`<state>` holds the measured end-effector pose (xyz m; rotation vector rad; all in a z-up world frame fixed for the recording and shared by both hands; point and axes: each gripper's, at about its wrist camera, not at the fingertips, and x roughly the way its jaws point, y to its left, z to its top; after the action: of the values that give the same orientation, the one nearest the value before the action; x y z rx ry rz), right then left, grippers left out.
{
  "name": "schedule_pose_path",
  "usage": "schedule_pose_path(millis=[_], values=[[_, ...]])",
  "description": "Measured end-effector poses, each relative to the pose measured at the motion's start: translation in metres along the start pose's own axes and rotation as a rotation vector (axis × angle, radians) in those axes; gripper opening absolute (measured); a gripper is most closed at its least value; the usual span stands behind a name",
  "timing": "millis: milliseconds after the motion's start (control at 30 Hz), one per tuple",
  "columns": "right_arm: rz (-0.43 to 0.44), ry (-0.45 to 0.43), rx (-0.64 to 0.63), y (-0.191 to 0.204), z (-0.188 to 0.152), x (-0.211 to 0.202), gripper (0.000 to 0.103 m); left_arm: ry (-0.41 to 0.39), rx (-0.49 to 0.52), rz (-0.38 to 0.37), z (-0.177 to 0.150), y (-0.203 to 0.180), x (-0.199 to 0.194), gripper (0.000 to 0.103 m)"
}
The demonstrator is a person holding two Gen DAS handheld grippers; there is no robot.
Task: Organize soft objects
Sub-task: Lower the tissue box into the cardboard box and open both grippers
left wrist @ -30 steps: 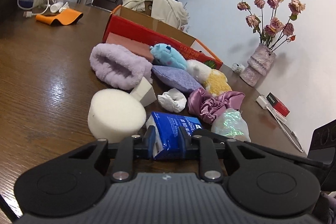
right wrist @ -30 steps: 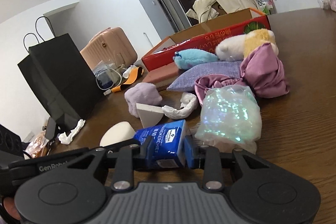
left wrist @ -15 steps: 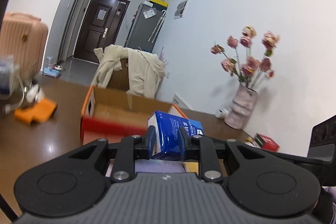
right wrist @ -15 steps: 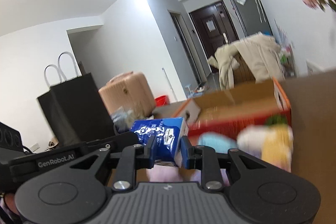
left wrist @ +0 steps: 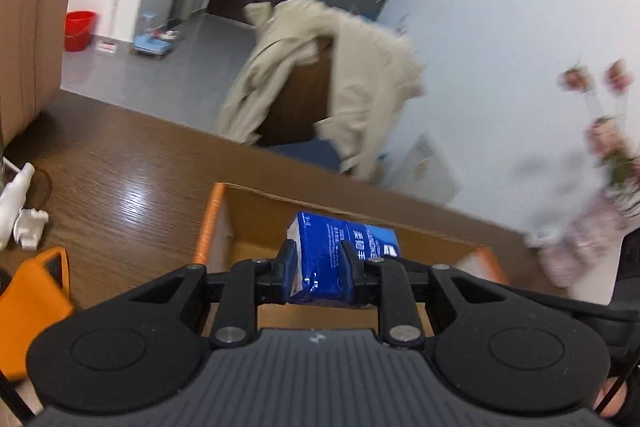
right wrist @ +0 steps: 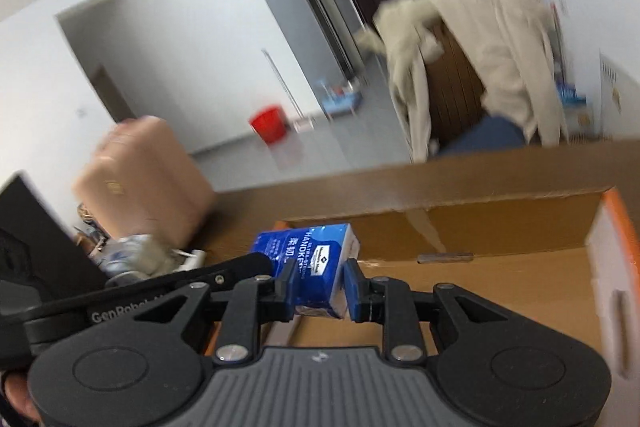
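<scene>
Left gripper: we see our left gripper [left wrist: 319,267] closed on the tissue pack [left wrist: 344,259], one finger pressed on each side of it.
Right gripper: our right gripper [right wrist: 318,289] clamps the same tissue pack [right wrist: 310,269] from the other end, fingers tight against its blue wrapper.
Tissue pack: blue with white print; we hold it in the air between both tools, above the open box [left wrist: 256,223]. It touches nothing but our fingers as far as we can tell.
Box: open-topped cardboard with orange edges; in the right view we look down on its brown floor and far wall [right wrist: 500,227]. We see nothing lying in the part of the box that shows.
Table: dark brown wood [left wrist: 120,179]; the box stands on it.
Beside the box: an orange thing [left wrist: 28,303] lies on the table at the left of the left view, with white items [left wrist: 24,223] near it; blurred, so we cannot tell more.
Beyond the table: a beige coat [left wrist: 352,75] hangs over a chair; a pink suitcase [right wrist: 148,175] and a red bucket [right wrist: 270,125] stand on the floor further off.
Flowers: a vase with pink flowers [left wrist: 588,227] shows at the right of the left view, heavily blurred.
</scene>
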<state>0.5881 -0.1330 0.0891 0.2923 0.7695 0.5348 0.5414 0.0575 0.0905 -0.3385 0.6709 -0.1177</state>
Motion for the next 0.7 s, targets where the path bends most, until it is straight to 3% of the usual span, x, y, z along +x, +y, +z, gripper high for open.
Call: schedule_pose_path(millis=[67,133,300,500,700], values=[[-0.001,0.064,0.044,-0.012,-0.001,0.042,0.022,0.000,0.033,0.069,0.002,0.005,0.023,0.022],[-0.028,0.102,0.060,-0.018,-0.003,0.072,0.022,0.028,0.061,0.086,0.004,0.011,0.040,0.023],[-0.053,0.087,0.050,-0.018,-0.009,0.075,0.022,-0.004,0.067,0.065,0.007,0.019,0.023,0.026],[-0.075,-0.028,-0.023,-0.005,0.008,-0.010,0.025,-0.084,0.133,0.074,0.011,-0.003,-0.047,0.037],[-0.094,-0.152,-0.096,0.019,0.006,-0.131,0.038,-0.176,0.214,0.068,-0.006,-0.035,-0.142,0.064]])
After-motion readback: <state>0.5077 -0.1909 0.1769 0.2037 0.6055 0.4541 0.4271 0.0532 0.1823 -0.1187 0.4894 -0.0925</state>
